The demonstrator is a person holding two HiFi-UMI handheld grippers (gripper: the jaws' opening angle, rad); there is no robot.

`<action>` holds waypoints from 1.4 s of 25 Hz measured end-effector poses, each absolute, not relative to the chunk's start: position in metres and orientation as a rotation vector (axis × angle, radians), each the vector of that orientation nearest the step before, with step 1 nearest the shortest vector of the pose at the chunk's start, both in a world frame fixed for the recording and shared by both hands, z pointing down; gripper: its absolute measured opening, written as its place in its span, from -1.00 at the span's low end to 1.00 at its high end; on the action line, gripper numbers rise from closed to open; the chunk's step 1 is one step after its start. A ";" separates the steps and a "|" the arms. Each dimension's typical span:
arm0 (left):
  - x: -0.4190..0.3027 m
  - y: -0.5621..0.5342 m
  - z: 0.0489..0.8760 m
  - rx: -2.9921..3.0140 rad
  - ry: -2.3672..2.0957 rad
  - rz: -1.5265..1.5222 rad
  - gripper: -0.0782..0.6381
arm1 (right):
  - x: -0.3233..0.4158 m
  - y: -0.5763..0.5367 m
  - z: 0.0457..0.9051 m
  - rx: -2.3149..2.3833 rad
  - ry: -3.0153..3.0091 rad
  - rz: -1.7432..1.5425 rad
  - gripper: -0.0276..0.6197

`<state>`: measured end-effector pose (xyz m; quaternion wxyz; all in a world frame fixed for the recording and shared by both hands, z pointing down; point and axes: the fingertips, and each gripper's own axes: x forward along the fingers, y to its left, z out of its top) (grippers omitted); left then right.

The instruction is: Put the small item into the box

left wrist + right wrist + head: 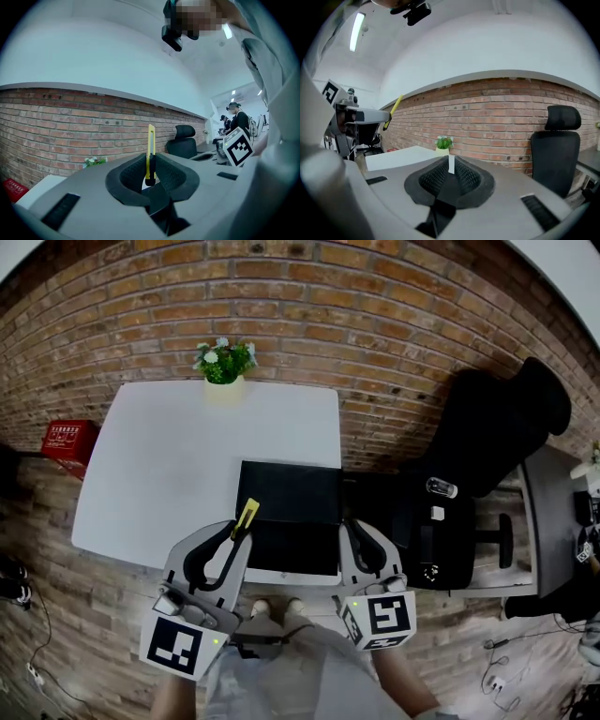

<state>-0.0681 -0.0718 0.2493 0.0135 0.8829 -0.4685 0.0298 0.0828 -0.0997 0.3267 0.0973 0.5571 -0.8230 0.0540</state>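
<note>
At the 9 o'clock edge of the black box [291, 554], left tongs [239, 532] pinched the yellow cutter [247, 515] by its lower end. Right tongs [361, 540] were pressed together, empty, at 3 o'clock. Risk: with so narrow a grip, the cutter could pivot and drop onto the worktop [169, 465].

head cam: steep down | gripper cams: level fwd | shared: brick wall [281, 296]

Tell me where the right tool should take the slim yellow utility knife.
Grip the free upper half of the slim yellow utility knife, probably coming in from its tip end with jaws on the flat faces. The left tool pinches only the lower end, so the narrow body juts clear above.
</note>
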 end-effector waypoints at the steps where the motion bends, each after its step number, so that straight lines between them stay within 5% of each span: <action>1: -0.067 -0.073 0.245 2.760 -1.460 0.089 -0.58 | 0.086 -0.101 0.318 1.661 -2.442 0.139 -0.73; 35: -0.050 -0.106 0.267 2.841 -1.312 0.192 -0.58 | 0.115 -0.110 0.302 1.763 -2.378 0.136 -0.73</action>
